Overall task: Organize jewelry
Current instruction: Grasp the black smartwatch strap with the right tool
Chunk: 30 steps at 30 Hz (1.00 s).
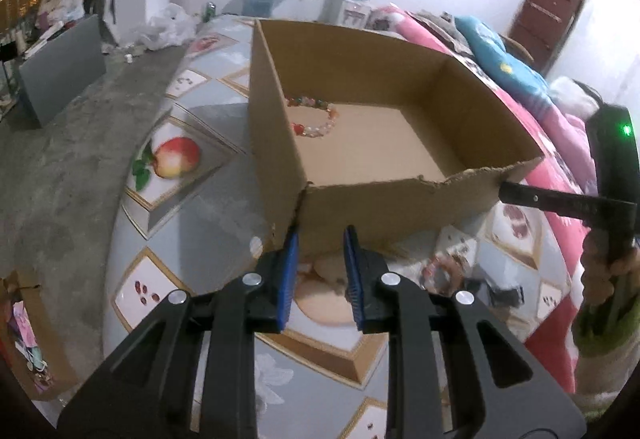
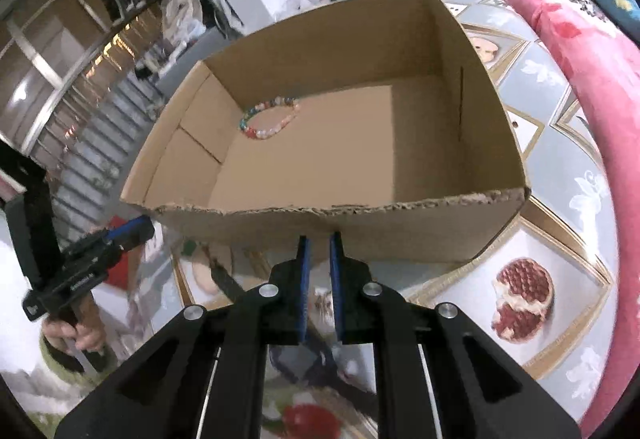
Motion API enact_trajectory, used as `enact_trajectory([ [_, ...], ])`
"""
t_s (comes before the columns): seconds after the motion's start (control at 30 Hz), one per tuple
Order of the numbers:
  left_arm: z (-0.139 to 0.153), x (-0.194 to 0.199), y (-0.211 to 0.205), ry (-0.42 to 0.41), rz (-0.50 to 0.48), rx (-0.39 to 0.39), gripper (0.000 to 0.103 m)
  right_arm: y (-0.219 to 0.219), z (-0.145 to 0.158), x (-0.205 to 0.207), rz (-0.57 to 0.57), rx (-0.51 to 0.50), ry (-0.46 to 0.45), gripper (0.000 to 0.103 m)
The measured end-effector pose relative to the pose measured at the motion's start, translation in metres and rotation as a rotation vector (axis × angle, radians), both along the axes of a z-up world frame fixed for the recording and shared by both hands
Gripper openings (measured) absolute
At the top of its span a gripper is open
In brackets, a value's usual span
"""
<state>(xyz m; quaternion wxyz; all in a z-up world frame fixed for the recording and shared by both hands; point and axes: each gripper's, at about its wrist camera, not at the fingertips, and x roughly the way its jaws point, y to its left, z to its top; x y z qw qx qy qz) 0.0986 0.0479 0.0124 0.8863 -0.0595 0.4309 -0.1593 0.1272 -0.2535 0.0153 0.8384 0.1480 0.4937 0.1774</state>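
both wrist views angled down, close to the cardboard box [image 1: 384,207] [image 2: 320,159], from opposite near corners; bracelet [image 1: 316,117] [image 2: 270,119] shared.

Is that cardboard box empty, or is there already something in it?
Not empty. One beaded bracelet lies on the floor of the open-topped cardboard box, near a corner; the rest of the floor is bare.

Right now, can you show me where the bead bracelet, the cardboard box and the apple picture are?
bead bracelet [image 2: 269,119], right wrist view, its beaded loop.
cardboard box [image 1: 384,211], left wrist view, near outer wall.
apple picture [image 1: 176,157], left wrist view, the red fruit on the tablecloth.
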Motion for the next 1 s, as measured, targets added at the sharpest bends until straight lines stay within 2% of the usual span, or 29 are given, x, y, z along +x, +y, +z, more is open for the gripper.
enact_trajectory([
  [0.13,0.001,-0.007,-0.002,-0.034,0.019,0.011,0.023,-0.007,-0.003,-0.015,-0.032,0.009,-0.018,0.011],
  [0.23,0.0,-0.02,-0.004,-0.041,-0.014,-0.004,0.029,-0.012,0.0,-0.038,-0.032,0.005,-0.061,0.015],
  [0.3,-0.006,-0.028,-0.009,-0.024,-0.046,-0.013,0.04,-0.015,-0.002,-0.057,-0.027,0.009,-0.092,0.033],
  [0.37,-0.019,-0.033,-0.017,0.023,-0.075,-0.024,0.047,-0.012,-0.008,-0.081,-0.024,-0.005,-0.107,0.039],
  [0.47,-0.034,-0.028,-0.03,0.072,-0.094,-0.014,0.054,-0.003,-0.02,-0.104,-0.018,-0.051,-0.106,0.039],
  [0.6,-0.042,-0.019,-0.045,0.072,-0.123,-0.004,0.066,0.014,-0.03,-0.117,0.002,-0.123,-0.14,0.039],
  [0.67,-0.049,-0.011,-0.057,0.079,-0.146,0.028,0.067,0.019,-0.034,-0.115,0.016,-0.159,-0.147,0.039],
  [0.77,-0.061,-0.007,-0.07,0.096,-0.17,0.077,0.067,0.021,-0.047,-0.108,0.033,-0.157,-0.124,0.039],
  [0.8,-0.062,-0.008,-0.074,0.076,-0.174,0.09,0.068,0.023,-0.052,-0.106,0.039,-0.159,-0.11,0.039],
  [1.0,-0.062,-0.015,-0.084,0.079,-0.177,0.115,0.07,0.021,-0.061,-0.106,0.046,-0.107,-0.116,0.041],
])
